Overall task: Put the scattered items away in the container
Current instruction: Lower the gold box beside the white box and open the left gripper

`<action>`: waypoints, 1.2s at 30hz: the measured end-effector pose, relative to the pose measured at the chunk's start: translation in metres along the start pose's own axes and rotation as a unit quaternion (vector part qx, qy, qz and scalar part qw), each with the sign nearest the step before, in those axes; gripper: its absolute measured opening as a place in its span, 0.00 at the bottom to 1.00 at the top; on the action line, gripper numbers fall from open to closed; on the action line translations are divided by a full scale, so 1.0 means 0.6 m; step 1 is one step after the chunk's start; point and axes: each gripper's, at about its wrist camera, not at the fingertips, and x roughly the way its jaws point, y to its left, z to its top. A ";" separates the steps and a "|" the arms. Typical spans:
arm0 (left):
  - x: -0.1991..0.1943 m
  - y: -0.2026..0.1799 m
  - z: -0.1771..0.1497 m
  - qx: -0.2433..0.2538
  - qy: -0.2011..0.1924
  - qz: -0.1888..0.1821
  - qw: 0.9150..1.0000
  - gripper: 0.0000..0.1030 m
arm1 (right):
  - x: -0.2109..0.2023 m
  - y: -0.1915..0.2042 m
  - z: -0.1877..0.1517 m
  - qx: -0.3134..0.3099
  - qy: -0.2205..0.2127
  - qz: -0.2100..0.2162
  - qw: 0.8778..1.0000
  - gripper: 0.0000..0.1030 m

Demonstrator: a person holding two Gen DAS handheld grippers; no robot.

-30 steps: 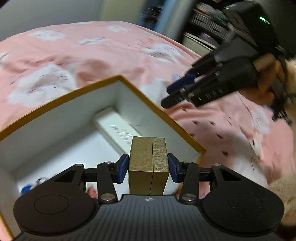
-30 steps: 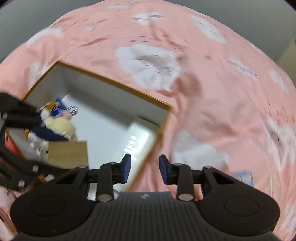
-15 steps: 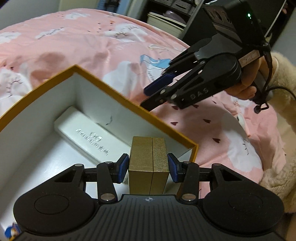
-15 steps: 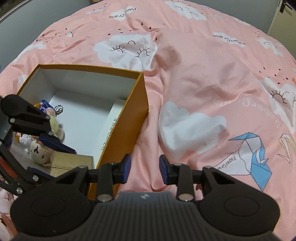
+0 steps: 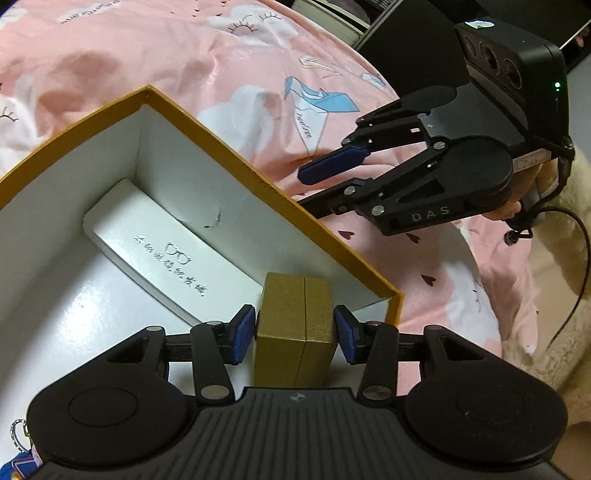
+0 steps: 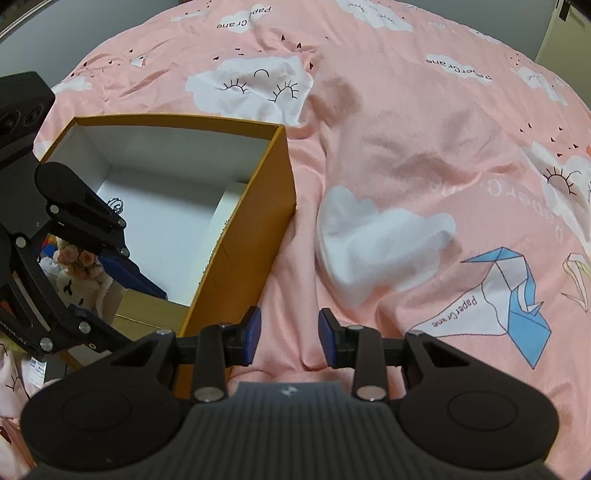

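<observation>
Two grippers are in view above a pink cloud-print bedspread [image 6: 406, 155]. Your left gripper [image 5: 295, 328] has its blue pads pressed against both sides of a small gold box [image 5: 297, 325], holding it inside the open orange container [image 5: 236, 168], just beside a white glasses case [image 5: 162, 247] on the container's white floor. Your right gripper [image 6: 290, 336] hangs outside the container's right wall, fingers apart with nothing between them.

Pink cloud-print bedspread [image 6: 406, 155]; grey wall [image 6: 92, 22] behind.
</observation>
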 end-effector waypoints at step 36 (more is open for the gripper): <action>-0.035 0.028 -0.084 -0.258 0.031 0.101 0.960 0.39 | -0.006 0.017 -0.004 -0.005 0.006 0.001 1.000 0.42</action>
